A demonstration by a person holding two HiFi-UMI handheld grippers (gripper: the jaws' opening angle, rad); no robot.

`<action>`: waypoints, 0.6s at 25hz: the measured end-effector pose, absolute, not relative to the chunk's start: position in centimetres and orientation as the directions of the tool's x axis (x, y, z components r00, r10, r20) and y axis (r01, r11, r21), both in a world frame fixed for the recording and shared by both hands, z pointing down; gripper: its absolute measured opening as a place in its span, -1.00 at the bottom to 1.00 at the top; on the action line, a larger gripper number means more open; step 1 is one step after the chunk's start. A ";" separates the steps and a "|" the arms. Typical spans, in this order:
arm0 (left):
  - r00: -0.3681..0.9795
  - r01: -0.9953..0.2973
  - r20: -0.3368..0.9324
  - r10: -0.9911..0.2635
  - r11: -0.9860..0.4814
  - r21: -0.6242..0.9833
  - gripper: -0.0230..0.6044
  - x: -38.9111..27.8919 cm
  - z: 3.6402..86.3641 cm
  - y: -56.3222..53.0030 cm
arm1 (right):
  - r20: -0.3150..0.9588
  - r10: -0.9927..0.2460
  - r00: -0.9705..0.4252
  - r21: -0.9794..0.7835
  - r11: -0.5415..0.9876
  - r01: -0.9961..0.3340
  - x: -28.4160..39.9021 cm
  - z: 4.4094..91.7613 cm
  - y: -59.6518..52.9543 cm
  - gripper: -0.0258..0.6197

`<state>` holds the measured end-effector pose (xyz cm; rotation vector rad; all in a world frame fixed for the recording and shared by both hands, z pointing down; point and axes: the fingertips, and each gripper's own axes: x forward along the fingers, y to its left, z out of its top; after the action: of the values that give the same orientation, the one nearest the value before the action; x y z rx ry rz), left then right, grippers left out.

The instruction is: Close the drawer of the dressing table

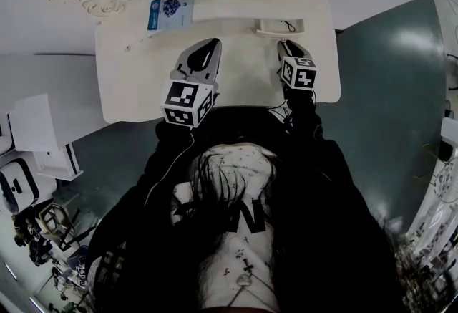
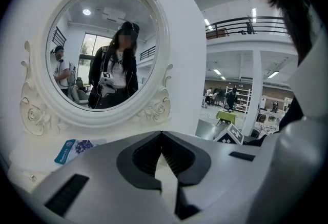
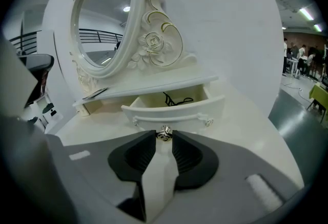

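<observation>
The small white drawer (image 3: pixel 177 108) of the dressing table stands pulled out, with a black cord (image 3: pixel 177 99) lying inside; from the head view the drawer (image 1: pixel 280 26) is at the table's back right. My right gripper (image 3: pixel 164 139) is open right at the drawer front, and the drawer's metal knob (image 3: pixel 164 134) sits between its fingertips with no pad pressing on it. In the head view that right gripper (image 1: pixel 288 48) points at the drawer. My left gripper (image 2: pixel 162 136) is shut and empty, hovering over the tabletop (image 1: pixel 143 89) left of the drawer and facing the mirror (image 2: pixel 102 48).
An oval mirror (image 3: pixel 102 18) in an ornate white frame rises behind the drawer. A blue and white card (image 1: pixel 169 11) lies on the shelf beneath it. Boxes and gear (image 1: pixel 36 140) crowd the floor to the left; grey floor (image 1: pixel 386 89) lies to the right.
</observation>
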<state>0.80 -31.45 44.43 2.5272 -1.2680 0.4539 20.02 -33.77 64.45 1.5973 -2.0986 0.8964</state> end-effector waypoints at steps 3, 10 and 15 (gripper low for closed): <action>0.556 -0.818 0.393 -0.733 -0.566 0.102 -0.93 0.2 44.3 -31.5 | 0.624 -0.726 -0.288 -0.260 0.155 -0.953 20.2 64.5 -34.5 -0.58; 0.544 -0.828 0.388 -0.744 -0.552 0.101 -0.93 -0.8 43.9 -31.2 | 0.627 -0.729 -0.273 -0.251 0.142 -0.957 20.4 64.5 -35.9 -0.58; 0.538 -0.833 0.384 -0.751 -0.544 0.103 -0.93 -1.1 43.8 -30.8 | 0.627 -0.729 -0.274 -0.250 0.144 -0.957 20.5 64.6 -36.8 -0.58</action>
<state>-1.10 -30.85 43.78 2.5048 -1.3222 0.4302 20.47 -36.78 64.64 1.6209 -2.0721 0.8834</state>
